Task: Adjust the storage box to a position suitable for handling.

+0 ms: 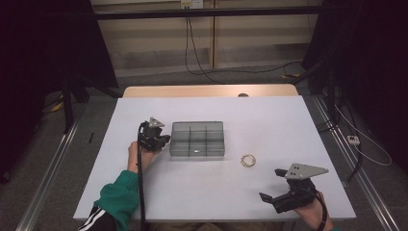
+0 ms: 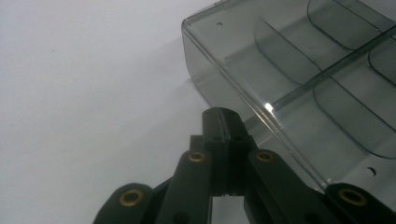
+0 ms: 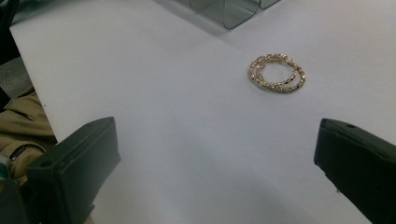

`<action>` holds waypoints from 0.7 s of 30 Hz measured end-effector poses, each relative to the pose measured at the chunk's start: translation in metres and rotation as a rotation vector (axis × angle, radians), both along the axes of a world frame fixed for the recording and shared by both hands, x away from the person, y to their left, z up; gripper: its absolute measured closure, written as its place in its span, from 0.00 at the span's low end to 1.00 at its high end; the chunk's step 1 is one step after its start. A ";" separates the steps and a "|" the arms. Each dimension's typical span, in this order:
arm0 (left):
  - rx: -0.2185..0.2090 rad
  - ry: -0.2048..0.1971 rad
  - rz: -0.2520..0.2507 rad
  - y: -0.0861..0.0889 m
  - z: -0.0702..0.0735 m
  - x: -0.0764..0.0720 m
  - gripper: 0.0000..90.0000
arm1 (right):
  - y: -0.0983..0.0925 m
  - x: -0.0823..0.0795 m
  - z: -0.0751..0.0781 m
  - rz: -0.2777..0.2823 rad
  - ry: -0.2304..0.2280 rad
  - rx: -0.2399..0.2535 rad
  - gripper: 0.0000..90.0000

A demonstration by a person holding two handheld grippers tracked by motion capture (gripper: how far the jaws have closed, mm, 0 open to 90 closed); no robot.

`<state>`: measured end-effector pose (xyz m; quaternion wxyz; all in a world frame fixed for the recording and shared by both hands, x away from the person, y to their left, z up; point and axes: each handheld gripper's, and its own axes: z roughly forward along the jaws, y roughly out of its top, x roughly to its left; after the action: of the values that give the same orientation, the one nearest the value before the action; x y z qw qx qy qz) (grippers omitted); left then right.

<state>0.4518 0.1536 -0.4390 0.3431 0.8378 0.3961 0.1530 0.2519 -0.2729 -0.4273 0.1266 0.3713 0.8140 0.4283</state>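
The box (image 1: pixel 197 139) should be steadied by the clenched, empty left gripper (image 1: pixel 161 139) at its left wall while the bracelet (image 1: pixel 248 160), toward the desk's near right, is approached squarely by the released right gripper (image 1: pixel 270 185).

The left gripper (image 1: pixel 165 140), jaws pressed together, sits low over the table's (image 1: pixel 269 120) left half, held by a hand on a green-sleeved forearm (image 1: pixel 120 195) reaching in from the near edge. The right gripper (image 1: pixel 270 185), jaws spread wide, hovers at the near right corner.
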 end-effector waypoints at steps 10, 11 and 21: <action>-0.007 0.000 -0.008 -0.003 0.000 0.001 1.00 | 0.000 0.000 0.000 -0.001 0.002 0.002 0.00; -0.019 0.005 -0.015 -0.003 0.000 0.001 1.00 | 0.000 0.000 0.000 -0.001 0.002 0.002 0.00; -0.025 0.001 -0.030 -0.010 -0.001 -0.003 1.00 | 0.001 0.000 0.000 0.004 0.001 -0.002 0.00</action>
<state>0.4490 0.1436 -0.4398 0.3558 0.8393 0.3856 0.1425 0.2520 -0.2719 -0.4273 0.1255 0.3698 0.8153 0.4277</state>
